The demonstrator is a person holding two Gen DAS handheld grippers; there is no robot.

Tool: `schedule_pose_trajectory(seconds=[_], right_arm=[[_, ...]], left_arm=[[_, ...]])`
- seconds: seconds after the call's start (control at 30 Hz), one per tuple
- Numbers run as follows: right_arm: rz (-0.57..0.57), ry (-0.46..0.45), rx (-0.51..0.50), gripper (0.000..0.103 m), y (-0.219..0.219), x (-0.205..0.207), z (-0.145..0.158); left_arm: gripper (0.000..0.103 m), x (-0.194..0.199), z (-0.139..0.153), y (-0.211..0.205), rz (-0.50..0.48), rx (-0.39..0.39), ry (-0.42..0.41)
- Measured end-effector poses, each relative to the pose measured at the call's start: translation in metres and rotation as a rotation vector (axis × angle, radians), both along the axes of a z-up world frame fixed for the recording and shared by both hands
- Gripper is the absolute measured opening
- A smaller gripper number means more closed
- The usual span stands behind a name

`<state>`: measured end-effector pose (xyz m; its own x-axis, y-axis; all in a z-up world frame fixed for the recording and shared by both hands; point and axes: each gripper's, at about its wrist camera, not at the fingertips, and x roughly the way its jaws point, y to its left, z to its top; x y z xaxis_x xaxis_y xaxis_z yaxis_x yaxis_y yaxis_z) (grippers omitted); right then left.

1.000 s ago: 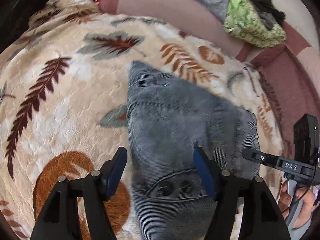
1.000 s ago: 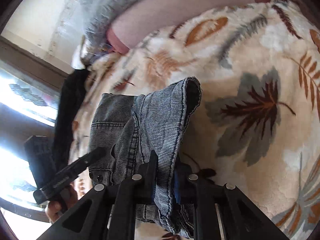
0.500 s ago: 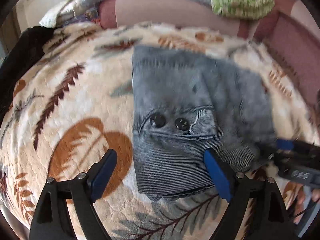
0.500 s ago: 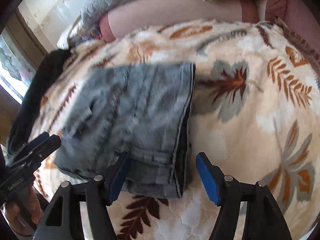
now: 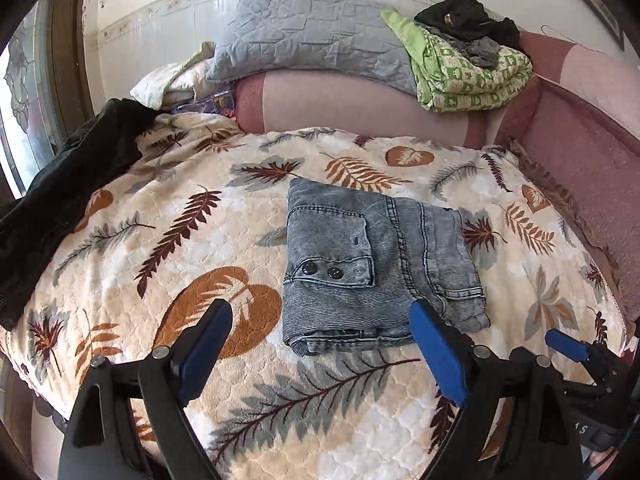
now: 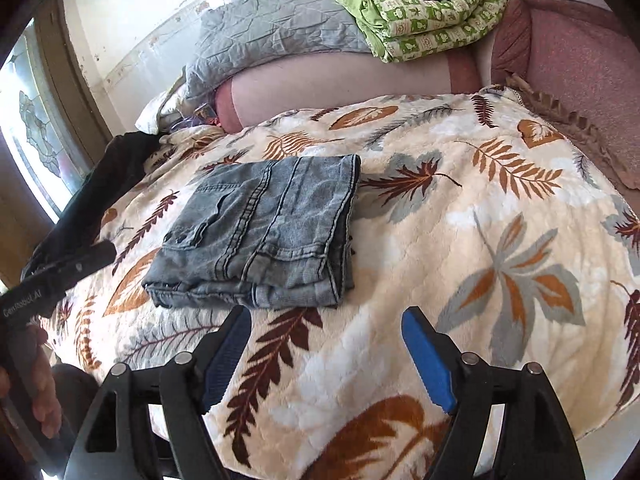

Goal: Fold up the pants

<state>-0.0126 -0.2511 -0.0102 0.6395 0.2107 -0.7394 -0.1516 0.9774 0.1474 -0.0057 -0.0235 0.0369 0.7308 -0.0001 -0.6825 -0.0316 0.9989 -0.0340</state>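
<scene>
The grey denim pants lie folded into a compact rectangle on the leaf-patterned blanket; they also show in the right wrist view. A pocket flap with two dark buttons faces up. My left gripper is open and empty, held back above the blanket just short of the pants' near edge. My right gripper is open and empty, also short of the near edge and toward the pants' right side. Its blue pad tip shows in the left wrist view.
A pink bolster runs along the back with a grey quilted pillow and a green patterned quilt on it. A dark garment lies at the blanket's left edge. A pink padded wall borders the right.
My right gripper let go of the pants' edge and opened. The pants now lie flat and folded. Both grippers have pulled back and up, away from the pants.
</scene>
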Motion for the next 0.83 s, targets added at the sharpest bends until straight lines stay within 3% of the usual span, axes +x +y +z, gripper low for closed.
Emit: schedule_pose_trajectory(seconds=[0.33,0.6,0.67,0.83], right_arm=[[0.048,-0.008,-0.103,0.084,0.01,-0.017,0.017],[0.081,-0.03,-0.178,0.084,0.023,-0.016,0.033],[0.083,-0.036,-0.183,0.084,0.025,-0.015,0.037],[0.081,-0.045,-0.194,0.084,0.031,-0.008,0.044]], left_arm=[[0.09,-0.024,0.023,-0.014,-0.011,-0.014,-0.044],[0.091,-0.02,0.023,-0.011,-0.023,-0.059,-0.013],[0.1,-0.019,0.022,-0.008,-0.027,-0.072,-0.018],[0.101,-0.016,0.02,-0.005,-0.031,-0.068,-0.024]])
